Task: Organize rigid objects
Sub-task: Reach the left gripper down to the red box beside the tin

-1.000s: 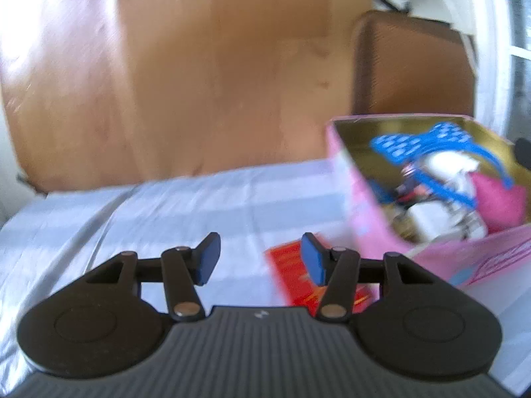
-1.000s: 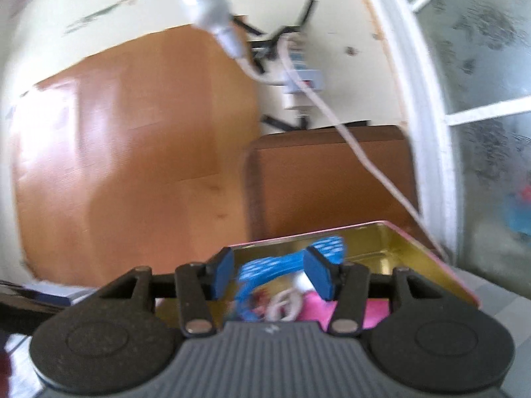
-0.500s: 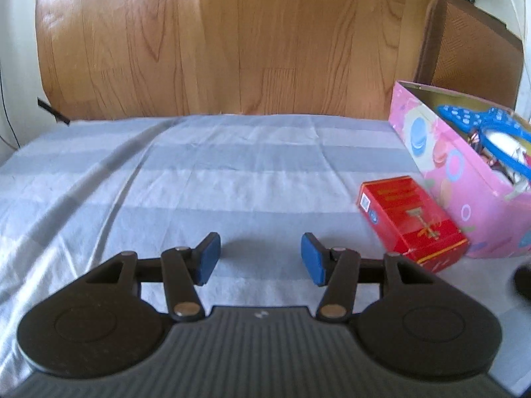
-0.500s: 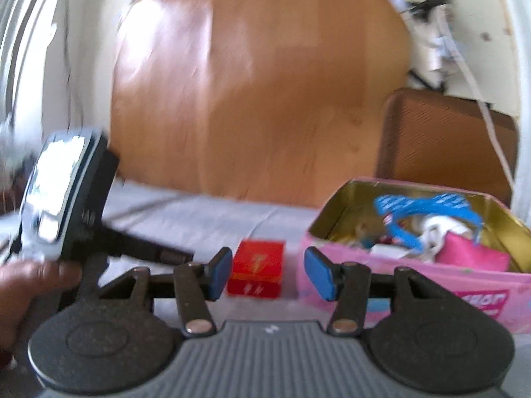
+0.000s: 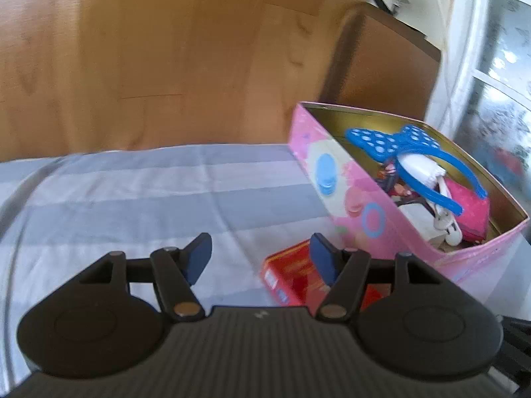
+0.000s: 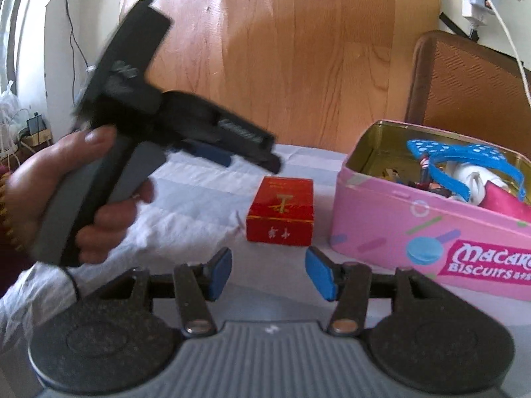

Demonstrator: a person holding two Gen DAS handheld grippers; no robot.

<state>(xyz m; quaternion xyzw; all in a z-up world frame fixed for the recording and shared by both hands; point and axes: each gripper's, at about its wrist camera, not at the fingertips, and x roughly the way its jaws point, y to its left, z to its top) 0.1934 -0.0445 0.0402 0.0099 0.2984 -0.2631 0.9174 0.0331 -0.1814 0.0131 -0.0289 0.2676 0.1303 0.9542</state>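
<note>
You were in a home bedroom: a striped bedsheet (image 5: pixel 139 192) filled the lower frame, a wooden headboard (image 5: pixel 166 53) stood above it.

The pink tin (image 6: pixel 428 229) reads "Macar…" over "BISCUITS" on its front wall, cut off at the frame's edge. The red box (image 6: pixel 281 212) carries gold and white characters, too small to read.

Bright daylight from the window (image 5: pixel 497 76) at right, glare on the wooden panel (image 5: pixel 49 6), left view motion-blurred, fisheye bending at edges, soft shadows
</note>
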